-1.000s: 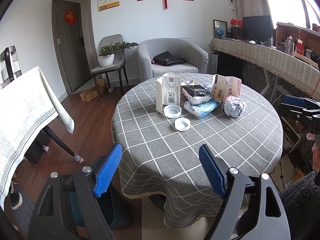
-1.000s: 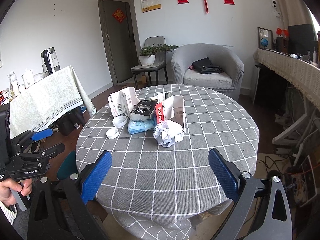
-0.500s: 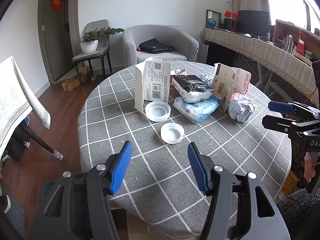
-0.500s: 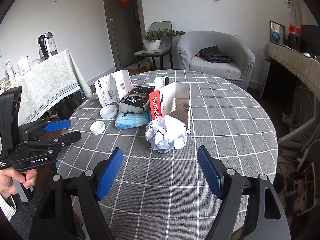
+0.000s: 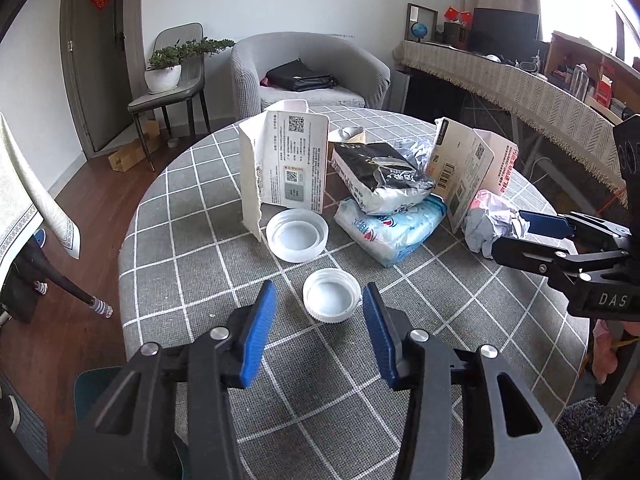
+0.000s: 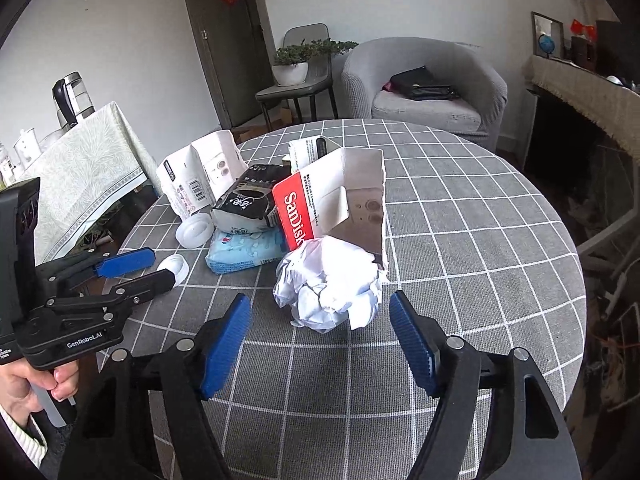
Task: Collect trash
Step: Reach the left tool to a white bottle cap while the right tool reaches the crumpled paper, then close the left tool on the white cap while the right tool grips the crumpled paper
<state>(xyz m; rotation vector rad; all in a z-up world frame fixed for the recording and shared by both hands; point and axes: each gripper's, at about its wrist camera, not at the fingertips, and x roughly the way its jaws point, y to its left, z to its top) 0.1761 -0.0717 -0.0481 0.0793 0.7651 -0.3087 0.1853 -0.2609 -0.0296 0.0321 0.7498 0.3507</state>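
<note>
On the grey checked table (image 5: 440, 360) lies a pile of trash. It holds a torn white box (image 5: 288, 168), a black-and-white bag (image 5: 380, 184), a blue pack (image 5: 392, 228), a SanDisk carton (image 6: 340, 204) and a large white lid (image 5: 297, 240). A small white lid (image 5: 331, 301) lies just ahead of my left gripper (image 5: 320, 320), in line with the gap. Its jaws are closing, and the pads are clear of the lid. A crumpled paper ball (image 6: 328, 284) sits just beyond my right gripper (image 6: 320, 320). Those jaws are closing too, and nothing is pressed between them.
Behind the table stands a grey armchair (image 5: 312, 64) with a black bag, and a chair with a potted plant (image 5: 168, 80). A cloth-covered side table (image 6: 80, 168) is at the left and a long counter (image 5: 520, 88) at the right. Something teal (image 5: 96, 380) sits on the floor.
Both grippers have come forward and down over the table, and their jaws have narrowed. The small lid and the paper ball are now close to the fingertips.
</note>
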